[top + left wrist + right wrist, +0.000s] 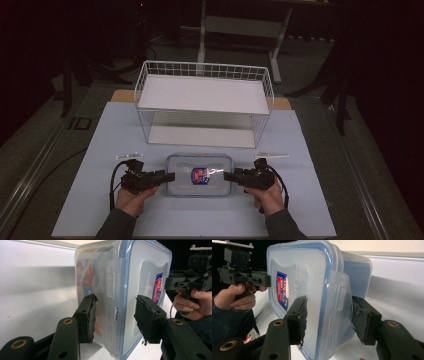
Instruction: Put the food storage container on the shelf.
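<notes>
High view: I have my left tool (pixel 169 176) and right tool (pixel 229 176) both spread apart, straddling opposite ends of the lidded plastic container (pixel 199 175) lying on the table (pixel 100 150) before the wire basket (pixel 205 102).

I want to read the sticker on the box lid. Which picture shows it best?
The right gripper view: the red and blue sticker is nearest there, though slanted. The left gripper view shows it edge-on beyond the lid's rim. The high view shows it facing up but tiny.
</notes>
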Action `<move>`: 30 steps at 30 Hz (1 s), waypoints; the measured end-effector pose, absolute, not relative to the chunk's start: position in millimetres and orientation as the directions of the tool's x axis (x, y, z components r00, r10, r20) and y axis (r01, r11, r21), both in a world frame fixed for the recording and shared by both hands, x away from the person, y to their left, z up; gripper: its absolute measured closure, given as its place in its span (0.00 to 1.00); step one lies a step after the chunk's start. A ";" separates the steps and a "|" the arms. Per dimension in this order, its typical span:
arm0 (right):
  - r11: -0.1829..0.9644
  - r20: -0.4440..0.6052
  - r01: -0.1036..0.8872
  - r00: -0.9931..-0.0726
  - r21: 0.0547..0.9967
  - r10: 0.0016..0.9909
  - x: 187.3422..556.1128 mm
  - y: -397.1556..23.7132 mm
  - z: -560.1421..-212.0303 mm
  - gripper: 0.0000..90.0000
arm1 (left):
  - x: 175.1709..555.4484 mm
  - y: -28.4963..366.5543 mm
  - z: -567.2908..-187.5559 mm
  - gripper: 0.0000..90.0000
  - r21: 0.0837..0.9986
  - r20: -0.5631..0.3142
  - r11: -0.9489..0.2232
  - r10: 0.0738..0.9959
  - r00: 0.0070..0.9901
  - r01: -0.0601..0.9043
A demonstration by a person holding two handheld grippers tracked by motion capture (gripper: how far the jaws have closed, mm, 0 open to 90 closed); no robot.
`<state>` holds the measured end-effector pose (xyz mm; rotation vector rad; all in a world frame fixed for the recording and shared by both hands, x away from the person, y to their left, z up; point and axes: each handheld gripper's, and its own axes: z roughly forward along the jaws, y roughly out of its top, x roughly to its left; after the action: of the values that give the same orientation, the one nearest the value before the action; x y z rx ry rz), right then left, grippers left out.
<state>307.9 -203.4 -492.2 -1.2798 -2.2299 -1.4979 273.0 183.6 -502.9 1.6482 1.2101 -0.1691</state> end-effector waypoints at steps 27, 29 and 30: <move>0.120 0.460 0.614 -0.693 0.780 0.555 302.8 -201.8 -468.0 0.54 | 268.4 184.0 -479.3 0.57 0.742 -0.544 0.055 0.633 0.551 0.668; 0.119 0.448 0.599 -0.702 0.792 0.554 301.7 -202.0 -463.1 0.54 | 267.6 184.1 -474.6 0.57 0.753 -0.533 0.053 0.633 0.561 0.656; 0.120 0.442 0.593 -0.705 0.796 0.555 301.3 -202.0 -461.7 0.54 | 267.3 184.1 -473.4 0.57 0.757 -0.530 0.054 0.634 0.564 0.651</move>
<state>301.3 -202.0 -461.7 -1.1922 -2.3236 -1.6811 267.3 184.1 -473.4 1.6243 1.1029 -0.0189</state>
